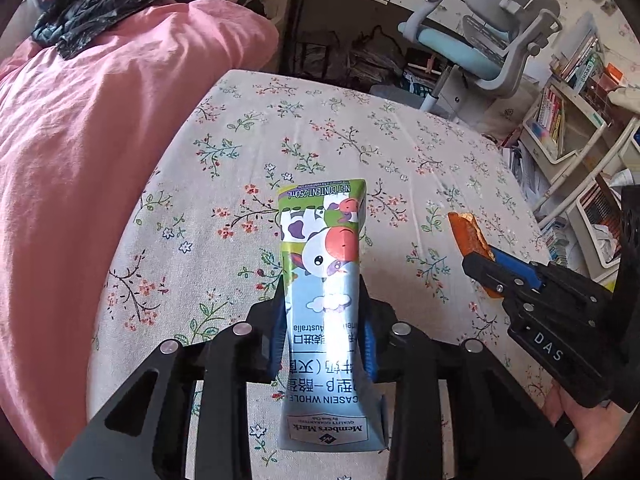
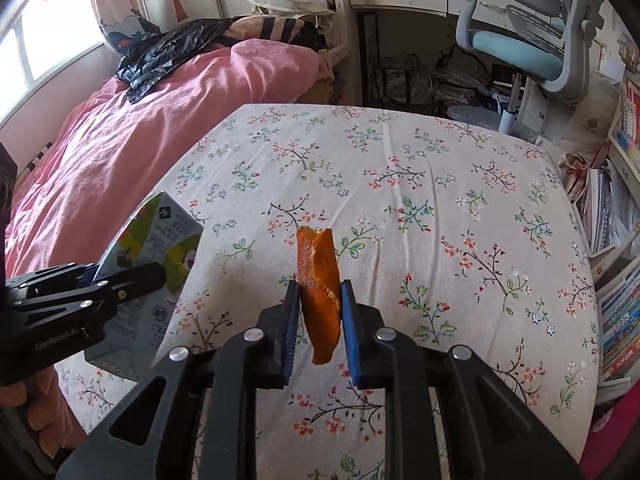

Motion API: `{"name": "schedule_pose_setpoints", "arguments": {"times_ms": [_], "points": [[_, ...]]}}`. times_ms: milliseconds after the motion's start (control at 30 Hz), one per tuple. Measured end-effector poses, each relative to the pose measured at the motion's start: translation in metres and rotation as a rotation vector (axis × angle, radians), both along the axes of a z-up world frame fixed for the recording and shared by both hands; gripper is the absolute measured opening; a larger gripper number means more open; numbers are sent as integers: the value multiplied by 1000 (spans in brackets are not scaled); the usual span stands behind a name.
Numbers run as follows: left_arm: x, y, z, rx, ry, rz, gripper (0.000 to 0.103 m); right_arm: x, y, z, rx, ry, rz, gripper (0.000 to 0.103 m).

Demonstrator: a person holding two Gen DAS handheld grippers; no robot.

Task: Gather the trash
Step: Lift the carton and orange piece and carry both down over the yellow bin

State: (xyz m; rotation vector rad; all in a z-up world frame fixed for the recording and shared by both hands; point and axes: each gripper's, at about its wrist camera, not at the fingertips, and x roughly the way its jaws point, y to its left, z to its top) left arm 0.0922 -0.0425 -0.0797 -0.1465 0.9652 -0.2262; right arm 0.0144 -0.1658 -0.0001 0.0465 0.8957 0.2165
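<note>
Floral bedsheet (image 2: 400, 184) covers the bed beneath both held pieces of trash. Above it, the milk carton (image 1: 326, 280) sits clamped between the narrow jaws of the left gripper (image 1: 324, 320), and beside it the orange peel (image 2: 320, 296) is pinched in the right gripper (image 2: 320, 300). Farther left lie a pink duvet (image 1: 80, 140) and a black plastic bag (image 1: 108, 4).

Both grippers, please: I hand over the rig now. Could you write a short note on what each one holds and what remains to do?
Left gripper: shut on the milk carton, lifted above the floral bedsheet.
Right gripper: shut on the orange peel, also off the sheet.
Done: both pieces picked up.
Left: drop both into a bin or bag; a black plastic bag lies on the pink duvet, possibly for this.
</note>
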Motion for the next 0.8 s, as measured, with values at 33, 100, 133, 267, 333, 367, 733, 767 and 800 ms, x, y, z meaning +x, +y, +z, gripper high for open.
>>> {"name": "schedule_pose_setpoints", "arguments": {"times_ms": [33, 100, 133, 267, 333, 367, 733, 767, 800], "points": [[-3, 1, 4, -11, -17, -1, 29, -4, -2, 4, 15, -7, -2, 21], [-7, 2, 10, -17, -39, 0, 29, -13, -6, 11, 63, -15, -10, 21], [-10, 3, 14, -24, -51, 1, 29, -18, -10, 14, 101, -18, -17, 21], [-23, 3, 26, -23, -95, 3, 29, -40, -26, 18, 226, -15, -50, 21], [-29, 2, 31, -16, -116, 0, 29, -48, -31, 19, 267, -12, -62, 21], [-32, 1, 34, -13, -126, 0, 29, -52, -35, 19, 294, -13, -71, 21], [-58, 3, 58, 25, -202, 10, 29, -71, -38, 34, 401, -58, -87, 21], [-60, 4, 59, 24, -203, 12, 29, -73, -37, 35, 403, -61, -84, 21], [-64, 4, 60, 26, -207, 13, 29, -76, -36, 35, 406, -63, -80, 21]]}}
